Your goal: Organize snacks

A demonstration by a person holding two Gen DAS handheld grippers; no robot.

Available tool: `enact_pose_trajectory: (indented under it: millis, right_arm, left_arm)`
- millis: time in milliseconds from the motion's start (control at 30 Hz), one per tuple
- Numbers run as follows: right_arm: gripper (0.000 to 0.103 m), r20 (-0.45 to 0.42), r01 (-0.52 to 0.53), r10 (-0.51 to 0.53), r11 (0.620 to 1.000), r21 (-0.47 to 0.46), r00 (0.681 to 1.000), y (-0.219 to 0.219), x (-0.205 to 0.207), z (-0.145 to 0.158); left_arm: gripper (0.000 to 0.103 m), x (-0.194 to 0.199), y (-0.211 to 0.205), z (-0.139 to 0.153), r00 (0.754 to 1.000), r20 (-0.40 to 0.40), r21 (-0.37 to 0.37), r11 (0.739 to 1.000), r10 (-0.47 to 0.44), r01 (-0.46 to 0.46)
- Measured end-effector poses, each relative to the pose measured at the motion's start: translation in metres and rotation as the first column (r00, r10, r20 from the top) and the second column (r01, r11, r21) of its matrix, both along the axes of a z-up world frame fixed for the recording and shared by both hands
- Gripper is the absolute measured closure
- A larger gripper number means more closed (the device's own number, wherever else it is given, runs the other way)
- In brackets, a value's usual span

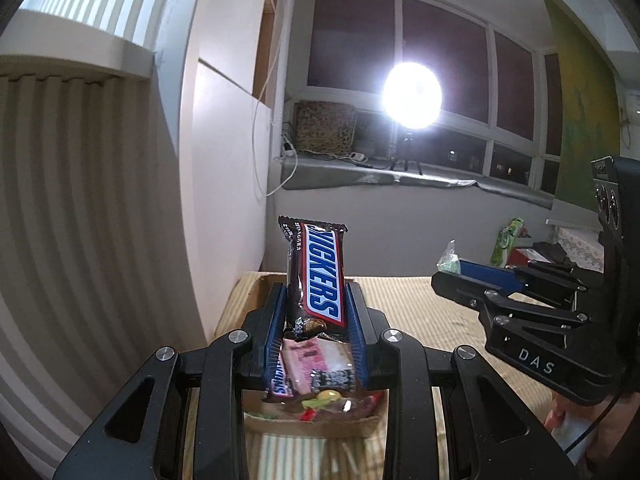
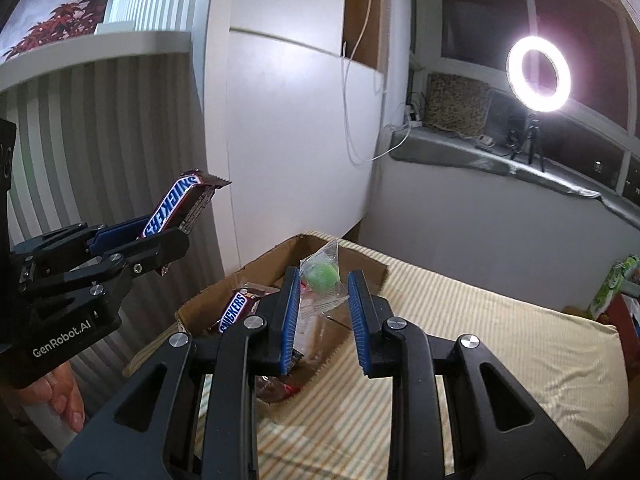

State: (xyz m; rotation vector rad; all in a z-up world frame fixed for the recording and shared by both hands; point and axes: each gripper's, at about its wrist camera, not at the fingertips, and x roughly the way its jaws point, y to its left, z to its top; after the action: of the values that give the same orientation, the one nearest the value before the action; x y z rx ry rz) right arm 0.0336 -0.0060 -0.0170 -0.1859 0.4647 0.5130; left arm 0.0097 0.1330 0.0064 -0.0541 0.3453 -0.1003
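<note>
The left gripper (image 1: 316, 312) is clamped on a Snickers bar (image 1: 318, 276), which stands upright between its blue pads, above an open cardboard box (image 1: 312, 426) of snacks on a striped cloth (image 2: 460, 360). To its right, the right gripper (image 2: 324, 308) pinches a clear-wrapped green candy (image 2: 322, 274) by the wrapper, holding it just over the box's far edge. Another Snickers bar (image 2: 234, 312) lies inside the box, below and left of the right gripper.
</note>
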Motion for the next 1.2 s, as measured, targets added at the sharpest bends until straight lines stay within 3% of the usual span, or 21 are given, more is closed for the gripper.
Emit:
enact_pose_trajectory:
  millis: [200, 367, 467, 533, 600, 667, 767, 867, 933, 1200]
  right_arm:
    - [0.077, -0.065, -0.030, 0.029, 0.999, -0.014, 0.997, 0.021, 0.036, -0.029]
    - [0.076, -0.144, -0.048, 0.044, 0.999, -0.025, 0.989, 0.031, 0.069, -0.067]
    - [0.042, -0.188, -0.059, 0.046, 0.996, -0.065, 0.981, 0.037, 0.082, -0.092]
    - [0.036, -0.177, -0.033, 0.019, 0.996, -0.077, 0.984, 0.034, 0.084, -0.099]
    - [0.033, -0.167, -0.017, 0.007, 0.998, -0.058, 0.986, 0.027, 0.084, -0.097]
    - [0.031, -0.135, 0.005, -0.011, 0.999, -0.048, 0.991, 0.021, 0.083, -0.088]
    - [0.015, -0.101, 0.033, -0.036, 0.999, -0.028, 0.994, 0.012, 0.079, -0.075]
    - [0.011, -0.074, 0.059, -0.059, 0.998, -0.011, 0.996, 0.007, 0.064, -0.066]
    - [0.001, -0.066, 0.060, -0.059, 0.998, 0.010, 0.996, 0.007, 0.055, -0.062]
    - [0.000, -0.074, 0.078, -0.076, 0.997, 0.022, 0.994, 0.002, 0.030, -0.063]
  left_arm:
    - [0.076, 0.023, 0.013, -0.018, 0.999, -0.049, -0.010, 1.000, 0.024, -0.025]
    - [0.075, 0.055, 0.023, -0.052, 0.990, -0.140, -0.026, 0.999, 0.033, -0.037]
    - [0.072, 0.069, 0.024, -0.076, 0.978, -0.204, -0.024, 0.999, 0.038, -0.044]
    - [0.043, 0.074, 0.024, -0.089, 0.970, -0.238, -0.018, 0.998, 0.049, -0.055]
    - [0.027, 0.074, 0.028, -0.095, 0.967, -0.238, -0.018, 0.995, 0.087, -0.094]
    - [0.027, 0.073, 0.035, -0.096, 0.964, -0.241, -0.020, 0.993, 0.109, -0.117]
    - [0.027, 0.067, 0.041, -0.086, 0.967, -0.219, -0.014, 0.991, 0.129, -0.136]
    - [0.024, 0.057, 0.047, -0.075, 0.969, -0.186, -0.006, 0.986, 0.161, -0.165]
    - [0.024, 0.051, 0.055, -0.068, 0.966, -0.177, -0.010, 0.981, 0.187, -0.192]
    - [0.023, 0.025, 0.062, -0.061, 0.954, -0.174, 0.021, 0.969, 0.244, -0.244]
